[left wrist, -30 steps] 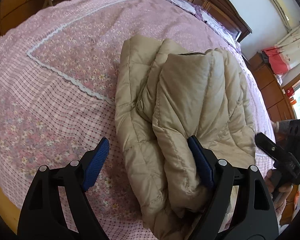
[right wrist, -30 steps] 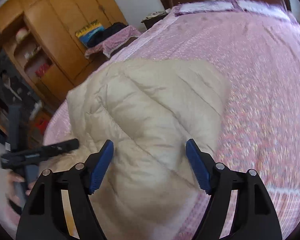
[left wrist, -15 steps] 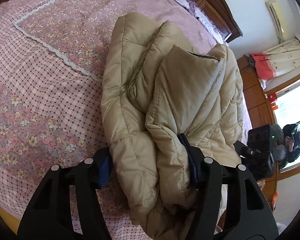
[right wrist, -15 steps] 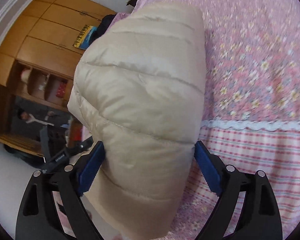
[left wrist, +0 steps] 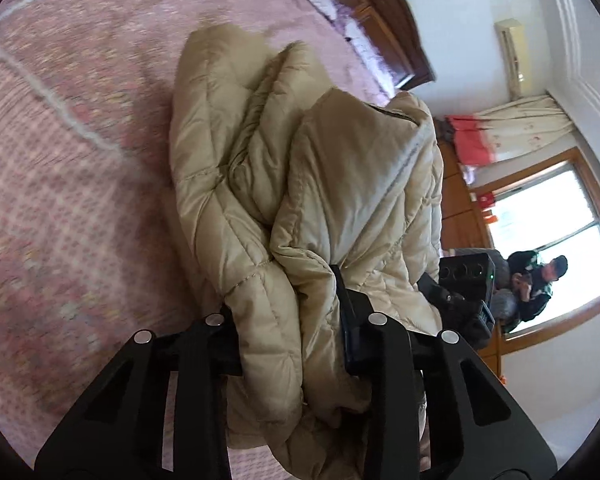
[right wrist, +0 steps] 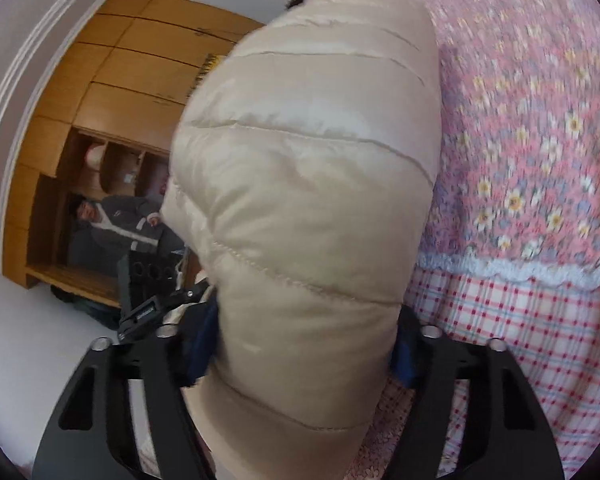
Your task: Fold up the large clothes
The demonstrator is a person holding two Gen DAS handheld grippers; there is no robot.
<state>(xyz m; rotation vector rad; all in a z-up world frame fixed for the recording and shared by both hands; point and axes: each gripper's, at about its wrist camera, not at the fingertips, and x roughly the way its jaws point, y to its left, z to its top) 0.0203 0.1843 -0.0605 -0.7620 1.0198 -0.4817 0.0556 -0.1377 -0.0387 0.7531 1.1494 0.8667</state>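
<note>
My left gripper (left wrist: pixel 288 320) is closing on the beige puffy jacket (left wrist: pixel 308 184); a thick bunch of its near edge is betw. the jaws and the fabric is squeezed in from both sides, so the pads press on it already. The jacket lies folded in a long bundle on the pink bedspread (left wrist: pixel 60 184), running away from me toward the dark wood headboard (left wrist: pixel 384 28). Upper layer stands up a bit, w/ a dark zip line at its top edge.

My right gripper (right wrist: pixel 304 344) is closing too. The other end of the jacket (right wrist: pixel 308 184) fills the space betw. its jaws, and both blue pads (right wrist: pixel 202 344) touch the padded roll, one on each side. This end bulges up in front of the camera, over the flower and check part of the bedspread (right wrist: pixel 532 152) w/ white lace trim (right wrist: pixel 512 270).

In the left view, my right gripper shows at the far side of the bundle (left wrist: pixel 460 300), just beside it. A person (left wrist: pixel 536 284) sits by the window (left wrist: pixel 540 236). In the right view, another person (right wrist: pixel 116 220) is in front of the wood wardrobe (right wrist: pixel 112 72). Edges of both views are blurred.
</note>
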